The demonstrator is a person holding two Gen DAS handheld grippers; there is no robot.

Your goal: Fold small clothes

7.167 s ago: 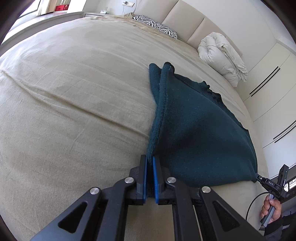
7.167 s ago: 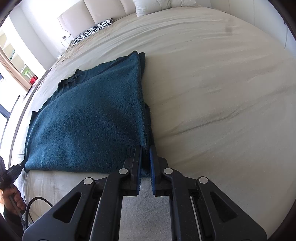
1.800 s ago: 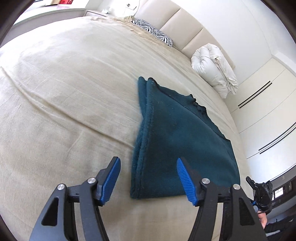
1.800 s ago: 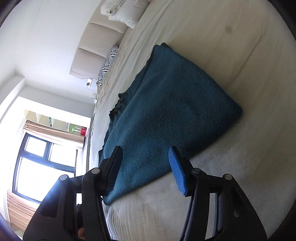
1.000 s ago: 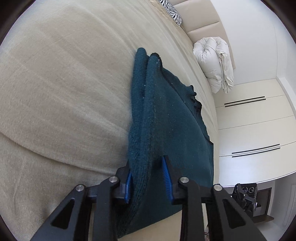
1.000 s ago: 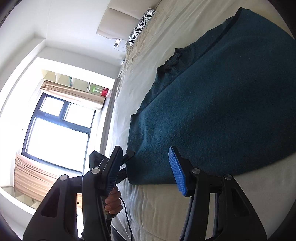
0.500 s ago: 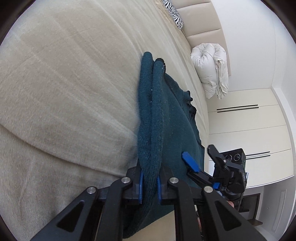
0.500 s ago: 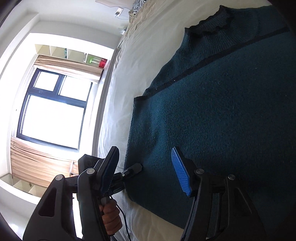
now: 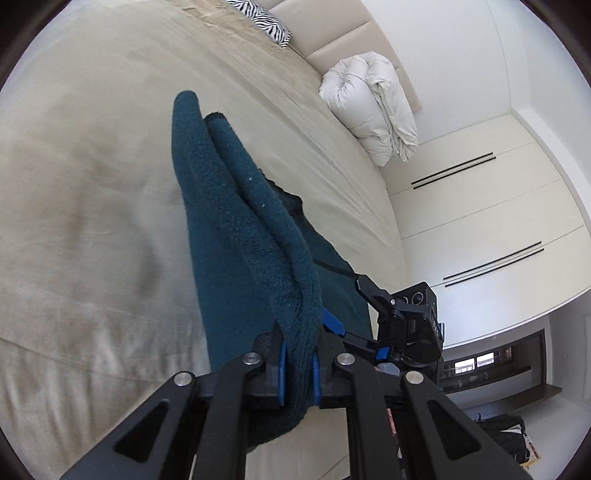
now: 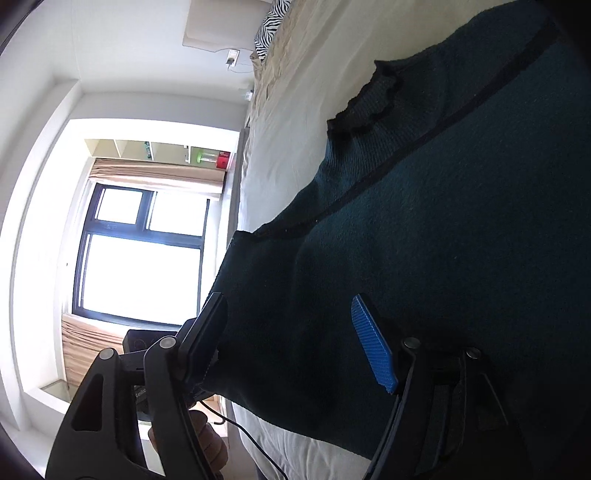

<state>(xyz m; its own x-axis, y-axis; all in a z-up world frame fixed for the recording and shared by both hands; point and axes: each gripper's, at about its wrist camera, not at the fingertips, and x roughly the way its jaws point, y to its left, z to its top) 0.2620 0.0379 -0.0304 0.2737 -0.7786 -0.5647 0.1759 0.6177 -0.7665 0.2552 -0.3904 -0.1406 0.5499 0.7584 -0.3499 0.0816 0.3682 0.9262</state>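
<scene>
A dark teal knit sweater [image 9: 236, 229] lies folded on the beige bed [image 9: 92, 184]. My left gripper [image 9: 297, 373] is shut on the sweater's near left folded edge and lifts it off the bed. In the right wrist view the sweater [image 10: 461, 258] fills most of the frame, its collar at the far side. My right gripper [image 10: 291, 339] is open, its jaws straddling the sweater's near edge beside the left gripper. It also shows in the left wrist view [image 9: 369, 314], just right of the lifted fold.
A rolled white duvet [image 9: 373, 107] and a zebra pillow [image 9: 266, 22] lie at the headboard. White wardrobes [image 9: 480, 221] stand on the right. A bright window [image 10: 140, 251] is off the bed's far side. The bed's near edge is just below the grippers.
My left gripper shut on the sweater's left folded edge and raised it. My right gripper swung over to the same near edge and stays open.
</scene>
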